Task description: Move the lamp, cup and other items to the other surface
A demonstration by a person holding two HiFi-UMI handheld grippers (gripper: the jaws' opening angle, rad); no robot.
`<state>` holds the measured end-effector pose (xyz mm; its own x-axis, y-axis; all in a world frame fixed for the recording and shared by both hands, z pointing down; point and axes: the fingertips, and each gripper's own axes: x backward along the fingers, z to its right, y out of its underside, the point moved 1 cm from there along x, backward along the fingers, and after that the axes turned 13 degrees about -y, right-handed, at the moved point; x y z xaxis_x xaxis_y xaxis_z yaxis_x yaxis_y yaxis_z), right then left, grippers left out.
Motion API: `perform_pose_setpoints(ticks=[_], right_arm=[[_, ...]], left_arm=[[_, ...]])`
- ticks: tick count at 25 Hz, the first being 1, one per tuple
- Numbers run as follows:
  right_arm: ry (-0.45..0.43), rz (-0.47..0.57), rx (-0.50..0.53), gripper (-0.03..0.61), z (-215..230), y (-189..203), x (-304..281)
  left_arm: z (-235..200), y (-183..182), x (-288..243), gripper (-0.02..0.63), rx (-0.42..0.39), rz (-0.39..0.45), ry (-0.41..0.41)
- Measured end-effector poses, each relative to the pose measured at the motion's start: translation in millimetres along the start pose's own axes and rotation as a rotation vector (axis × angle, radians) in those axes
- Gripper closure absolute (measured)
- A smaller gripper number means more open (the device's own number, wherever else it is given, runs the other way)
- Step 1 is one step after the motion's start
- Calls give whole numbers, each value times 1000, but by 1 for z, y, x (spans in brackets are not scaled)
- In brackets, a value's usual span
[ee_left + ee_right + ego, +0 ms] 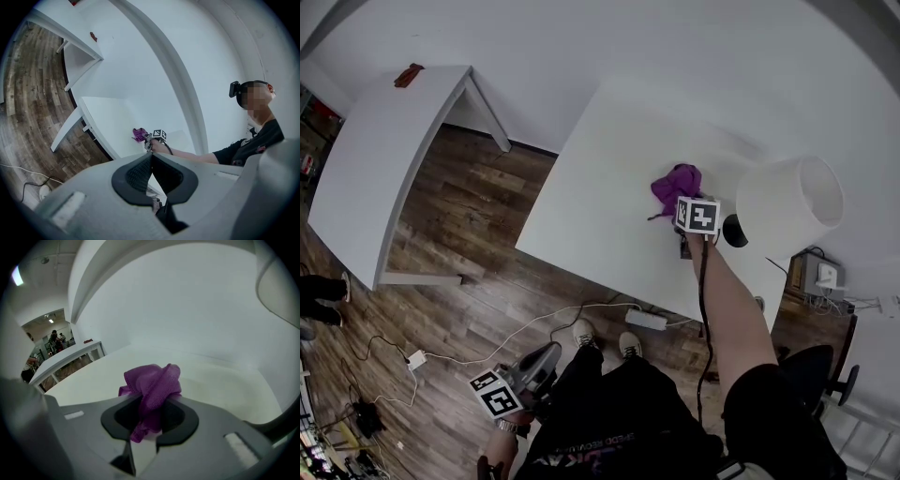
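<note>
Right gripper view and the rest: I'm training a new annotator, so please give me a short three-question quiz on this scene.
1. True or false: the right gripper is shut on the purple cloth.
2. The lamp stands on: A the floor; B the cloth's table; C the other table.
3. Fill in: the left gripper's shut jaws hold ____.
Key: 1 true; 2 B; 3 nothing.

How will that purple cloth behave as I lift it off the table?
Probably floppy: the purple cloth bunches and folds where the right tool pinches it. Thin weave suggests light; its hanging end may drag on the table.
</note>
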<state>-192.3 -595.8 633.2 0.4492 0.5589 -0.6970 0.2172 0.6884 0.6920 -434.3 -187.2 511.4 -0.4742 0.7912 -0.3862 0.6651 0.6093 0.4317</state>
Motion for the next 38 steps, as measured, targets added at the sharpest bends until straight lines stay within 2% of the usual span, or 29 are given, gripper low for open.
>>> perform_pose_setpoints(ticks=[4,15,22,31,38], right_arm=[[-51,21,16,492,-12,4,19],[-327,137,129,492,-66,13,106],[-453,176,85,492,-84,40,151],[-564,192,31,492,-102,70,181],[-575,257,8,492,-111,66,215]], left_arm=[[8,1,-4,617,-7,21,12],[56,9,-33,617,-72,45,67],[78,28,-38,617,-107,60,57],[88,52,-28,617,-109,82,10],[87,58,-22,617,-111,66,30]])
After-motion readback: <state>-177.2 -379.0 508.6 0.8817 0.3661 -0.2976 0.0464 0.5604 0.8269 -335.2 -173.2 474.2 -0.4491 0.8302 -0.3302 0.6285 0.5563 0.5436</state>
